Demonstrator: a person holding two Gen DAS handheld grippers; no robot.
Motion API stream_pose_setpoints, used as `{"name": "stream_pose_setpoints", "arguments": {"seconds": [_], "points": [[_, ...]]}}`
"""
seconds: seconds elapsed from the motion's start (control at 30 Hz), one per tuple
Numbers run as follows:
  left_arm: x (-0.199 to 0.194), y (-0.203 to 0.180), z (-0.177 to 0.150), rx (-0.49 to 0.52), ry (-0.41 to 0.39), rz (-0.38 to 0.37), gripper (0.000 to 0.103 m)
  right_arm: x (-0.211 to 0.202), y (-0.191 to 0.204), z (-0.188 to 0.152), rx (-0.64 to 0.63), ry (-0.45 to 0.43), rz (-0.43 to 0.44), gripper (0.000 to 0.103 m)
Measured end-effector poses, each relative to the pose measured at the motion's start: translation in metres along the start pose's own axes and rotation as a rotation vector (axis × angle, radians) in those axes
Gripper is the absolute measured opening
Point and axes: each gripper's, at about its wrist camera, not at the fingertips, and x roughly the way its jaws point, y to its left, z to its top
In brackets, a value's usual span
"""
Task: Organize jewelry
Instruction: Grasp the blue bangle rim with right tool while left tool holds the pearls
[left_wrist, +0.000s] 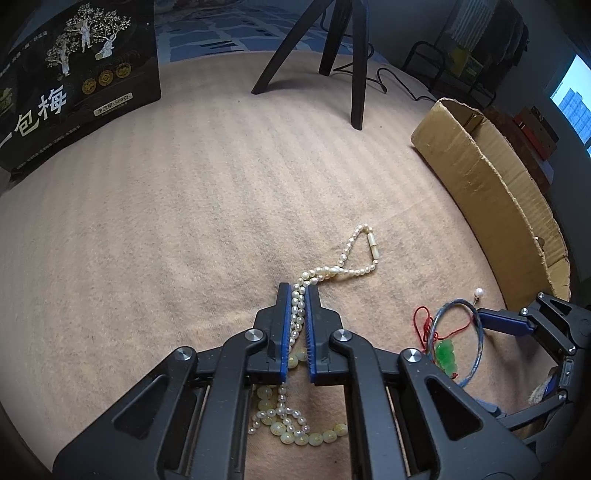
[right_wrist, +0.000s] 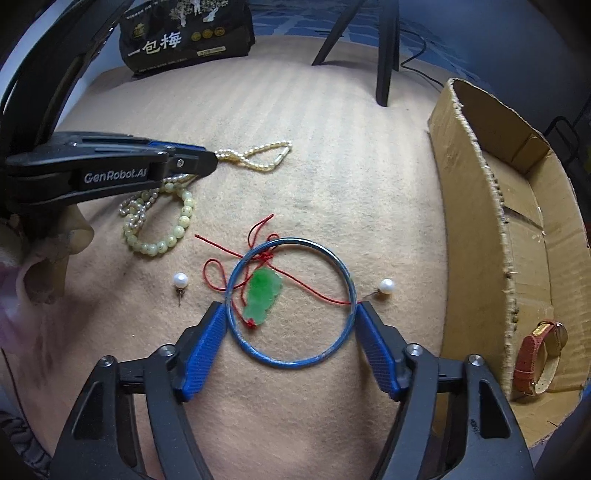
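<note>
On the beige blanket: the jewelry lies loose, with the cardboard box (right_wrist: 491, 206) standing open to the right, a watch (right_wrist: 539, 354) already inside.
Key relation: the blue bangle (right_wrist: 291, 302) lies flat directly between the right claw (right_wrist: 290, 314) tips, its ring spanning the gap from side to side; the box is just to the right, so the right hand is the nearer one to it.
Right claw: spread wide around the bangle, both blue pads at or touching its outer rim; I judge it not yet a firm clamp.
Inside the bangle: a green pendant (right_wrist: 262, 295) on a red cord (right_wrist: 229, 254) that trails under the ring, so a lift may drag it.
Left claw (left_wrist: 298, 295): closed on the pearl necklace (left_wrist: 354, 258), strands pinched between the pads, its length running away from the tips.
Nearby: a pale bead bracelet (right_wrist: 173, 229) beside the necklace; two pearl earrings (right_wrist: 181, 280) flank the bangle, apart from it.
</note>
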Motion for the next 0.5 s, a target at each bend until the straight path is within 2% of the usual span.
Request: {"name": "stream_pose_setpoints", "arguments": {"seconds": [0.23, 0.5], "points": [[-0.015, 0.001, -0.002, -0.017, -0.023, -0.006, 0.005, -0.012, 0.0, 0.0, -0.013, -0.031, 0.013, 0.07], [-0.053, 0.01, 0.004, -0.084, -0.075, -0.027, 0.005, -0.04, -0.003, 0.001, -0.002, -0.097, 0.044, 0.07]]}}
